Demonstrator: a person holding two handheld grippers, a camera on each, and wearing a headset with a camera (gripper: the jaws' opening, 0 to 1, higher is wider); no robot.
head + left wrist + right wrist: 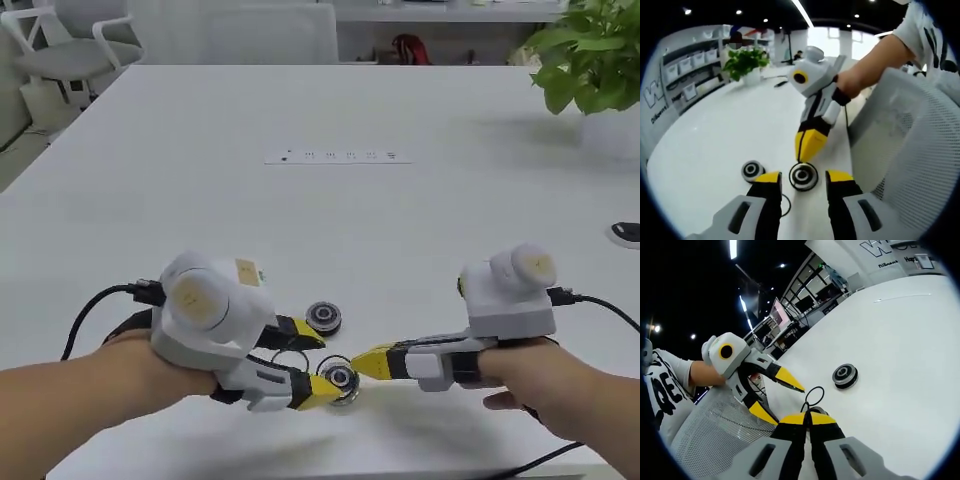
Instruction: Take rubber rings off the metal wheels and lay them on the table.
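- Close the left gripper, now spread wide with a jaw on either side of the near wheel, onto the metal flanks first, lest the wheel skid.
- Use the right gripper as it stands: pinched almost shut, tip against that wheel's rim. Cannot tell whether any rubber is caught between the tips.
- Hook under the rubber edge, then peel outward and away from the left jaws rather than straight up; probably apt to snap back if only nipped.
- Lay it beside the loose rubber ring lying just by the left gripper, near the front edge.
- Leave the second wheel, just behind the first, for afterwards. Appears to have its ring on, though too small to be sure.
- Expect little grip from the surface: white, smooth and broad, with a marked strip far across and a dark object at the right edge.
- Beyond: a potted plant at the far right, a white chair at the far left, shelves of bins along a wall.
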